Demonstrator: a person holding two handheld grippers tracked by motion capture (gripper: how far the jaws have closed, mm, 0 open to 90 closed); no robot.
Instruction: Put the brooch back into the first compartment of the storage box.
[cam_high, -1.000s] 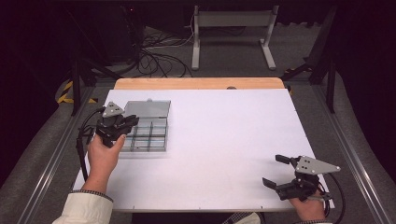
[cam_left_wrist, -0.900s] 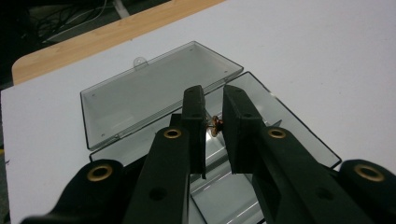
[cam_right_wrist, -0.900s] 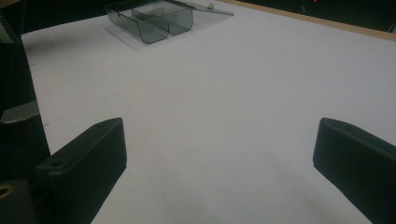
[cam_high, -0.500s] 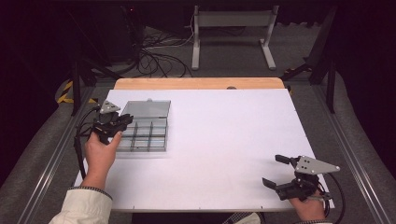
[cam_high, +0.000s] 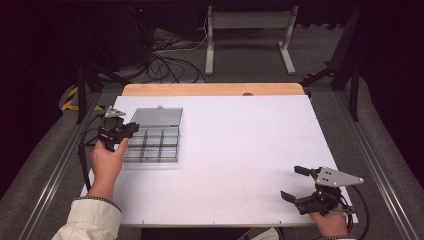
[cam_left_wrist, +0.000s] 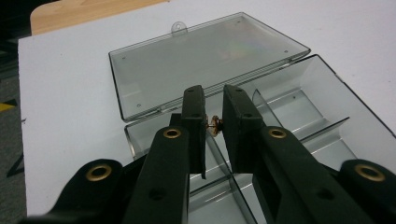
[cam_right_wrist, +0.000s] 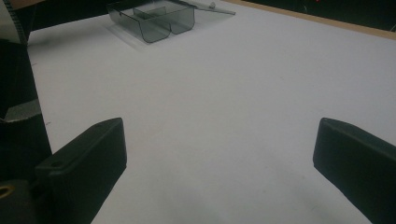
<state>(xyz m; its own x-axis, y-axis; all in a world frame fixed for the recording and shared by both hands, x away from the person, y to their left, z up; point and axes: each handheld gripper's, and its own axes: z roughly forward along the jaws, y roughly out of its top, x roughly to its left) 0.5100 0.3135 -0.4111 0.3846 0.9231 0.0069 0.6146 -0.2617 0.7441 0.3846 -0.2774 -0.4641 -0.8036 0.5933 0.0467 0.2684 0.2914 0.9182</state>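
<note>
Brass part (cam_left_wrist: 215, 125) sits pinched in the left hand-held gripper (cam_left_wrist: 214, 122), above the compartment box (cam_left_wrist: 299, 112).

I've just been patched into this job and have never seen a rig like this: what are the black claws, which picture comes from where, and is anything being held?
There is no robot arm: a person holds a two-jaw tool in each hand. The wide picture looks down on the white table from above the person. The other two come from cameras riding on the tools, looking along their black jaws.

On the table lies a clear compartment box with its lid folded open flat behind it.

The left gripper hangs over the box, pinching a small brass-coloured part between its pads. What the part is, I cannot tell.

The right gripper rests at the near right corner, jaws wide apart, holding nothing.
</note>
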